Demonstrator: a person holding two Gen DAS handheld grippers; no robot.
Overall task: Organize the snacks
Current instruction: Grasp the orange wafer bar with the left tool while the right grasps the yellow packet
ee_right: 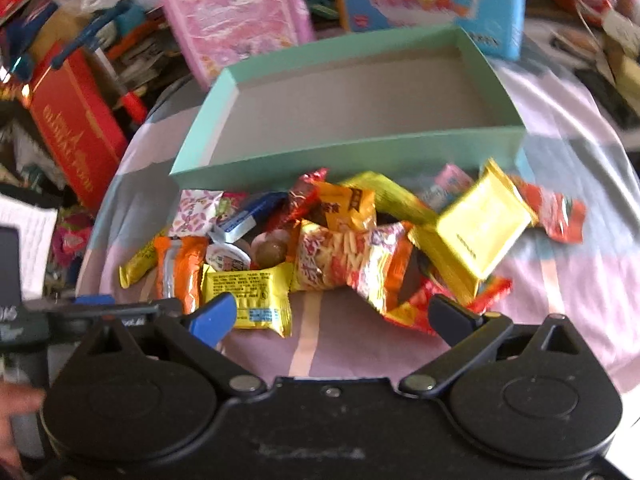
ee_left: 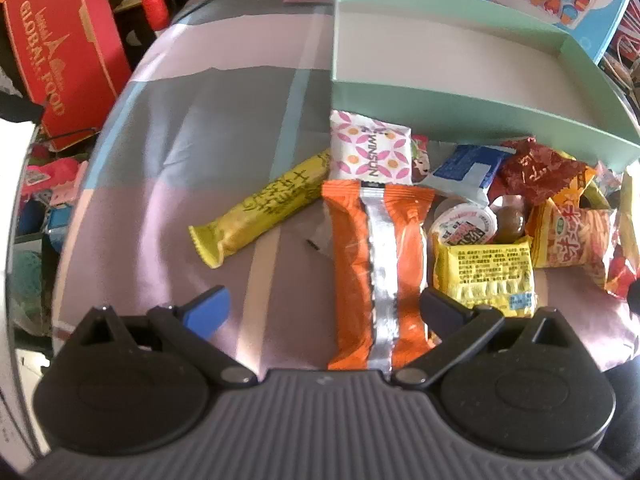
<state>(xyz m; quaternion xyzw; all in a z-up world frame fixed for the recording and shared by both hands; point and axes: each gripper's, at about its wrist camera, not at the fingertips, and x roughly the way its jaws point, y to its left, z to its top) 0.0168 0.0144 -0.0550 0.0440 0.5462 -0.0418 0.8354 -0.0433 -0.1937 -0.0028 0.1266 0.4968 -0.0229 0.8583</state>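
My left fingers [ee_left: 324, 308] are spread wide around the near end of an orange foil snack packet with a silver seam [ee_left: 376, 264]; my right fingers [ee_right: 332, 316] hang released over the heaped bright wrappers [ee_right: 344, 248]. The shallow mint-green cardboard box [ee_right: 344, 152] waits empty on the far side. The slick packet could slip when I pinch it, or I might drag the neighbouring yellow printed packet [ee_left: 486, 276] along.

Legible text, left wrist view: "WINSUN" printed on the white packet with pink petal pattern [ee_left: 370, 148], centre of frame. "GLOBAL FOOD" in gold lettering on the red box [ee_left: 66, 52], upper left. Chinese characters appear on the long yellow wrapper [ee_left: 260, 210] and small yellow packet [ee_left: 486, 276]; not readable.
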